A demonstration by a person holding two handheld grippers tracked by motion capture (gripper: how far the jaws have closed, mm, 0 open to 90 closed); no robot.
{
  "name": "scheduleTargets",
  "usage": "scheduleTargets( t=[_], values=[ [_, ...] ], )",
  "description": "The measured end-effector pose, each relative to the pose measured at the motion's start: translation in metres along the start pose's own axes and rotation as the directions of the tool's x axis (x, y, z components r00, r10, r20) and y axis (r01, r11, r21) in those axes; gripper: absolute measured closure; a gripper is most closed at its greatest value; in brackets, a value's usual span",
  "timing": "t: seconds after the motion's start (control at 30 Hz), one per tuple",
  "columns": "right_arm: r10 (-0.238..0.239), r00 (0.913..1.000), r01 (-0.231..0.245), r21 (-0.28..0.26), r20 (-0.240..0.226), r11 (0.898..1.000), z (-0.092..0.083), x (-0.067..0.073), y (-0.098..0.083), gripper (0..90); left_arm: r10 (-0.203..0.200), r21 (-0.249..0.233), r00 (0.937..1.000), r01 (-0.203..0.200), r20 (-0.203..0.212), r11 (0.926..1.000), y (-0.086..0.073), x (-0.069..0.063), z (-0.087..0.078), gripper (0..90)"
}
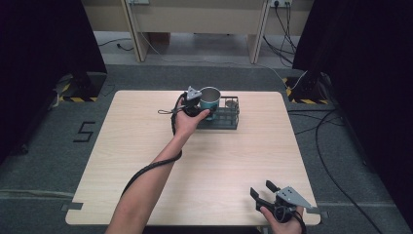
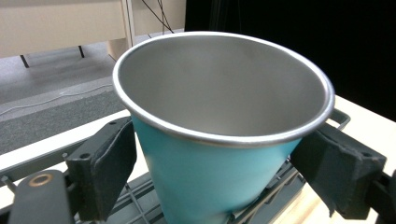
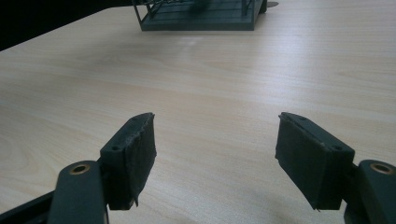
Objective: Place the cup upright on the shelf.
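Cup (image 2: 219, 140), teal outside and bare steel inside, stands upright at the left end of the dark wire rack (image 1: 229, 119), which sits near the far edge of the tabletop (image 1: 146, 146), about midway along it. Largest first: the pale wooden tabletop carries little else, and the rack holds a second, smaller metal item (image 1: 229, 103) toward its right end, too small for me to identify. My left gripper (image 2: 219, 172) flanks the cup's lower wall, one pad on each side; the left pad looks to be touching it and the right pad shows a thin gap, so I cannot tell whether my grip is closed on it or merely framing it. Whether the cup's base rests on the rack floor or hangs just above it is hidden. My right gripper (image 3: 215, 154) idles over the near right corner, jaws spread wide with nothing between them. I judge the job to be midway: cup at the rack, release or lift yet to come.
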State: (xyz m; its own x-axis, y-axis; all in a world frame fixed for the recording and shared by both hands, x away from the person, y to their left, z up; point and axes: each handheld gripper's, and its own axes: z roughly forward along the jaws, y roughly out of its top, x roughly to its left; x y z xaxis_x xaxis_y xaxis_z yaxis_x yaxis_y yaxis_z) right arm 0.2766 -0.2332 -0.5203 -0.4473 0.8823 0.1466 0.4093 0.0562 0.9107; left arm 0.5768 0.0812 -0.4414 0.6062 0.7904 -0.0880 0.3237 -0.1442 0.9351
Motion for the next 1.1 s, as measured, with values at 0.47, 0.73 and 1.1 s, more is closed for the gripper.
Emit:
scheduleTargets(
  t=[0.47, 0.73, 1.1],
  values=[
    [-0.002, 1.0, 0.002, 0.001, -0.002, 1.0, 0.001, 0.001, 0.0, 29.1, 0.011, -0.016, 0.9999, -0.011, 0.001, 0.9998, 0.002, 0.003, -0.014, 14.4],
    [-0.002, 1.0, 0.002, 0.002, -0.002, 1.0, 0.001, 0.002, 0.0, 29.1, 0.004, -0.009, 1.0, -0.004, 0.0, 1.0, -0.004, 0.003, -0.018, 14.6],
    [0.0, 1.0, 0.0, 0.002, 0.0, 1.0, 0.001, 0.002, 0.0, 29.1, 0.012, -0.008, 0.9999, -0.012, -0.004, 0.9999, -0.006, 0.003, -0.023, 14.6]
  ],
)
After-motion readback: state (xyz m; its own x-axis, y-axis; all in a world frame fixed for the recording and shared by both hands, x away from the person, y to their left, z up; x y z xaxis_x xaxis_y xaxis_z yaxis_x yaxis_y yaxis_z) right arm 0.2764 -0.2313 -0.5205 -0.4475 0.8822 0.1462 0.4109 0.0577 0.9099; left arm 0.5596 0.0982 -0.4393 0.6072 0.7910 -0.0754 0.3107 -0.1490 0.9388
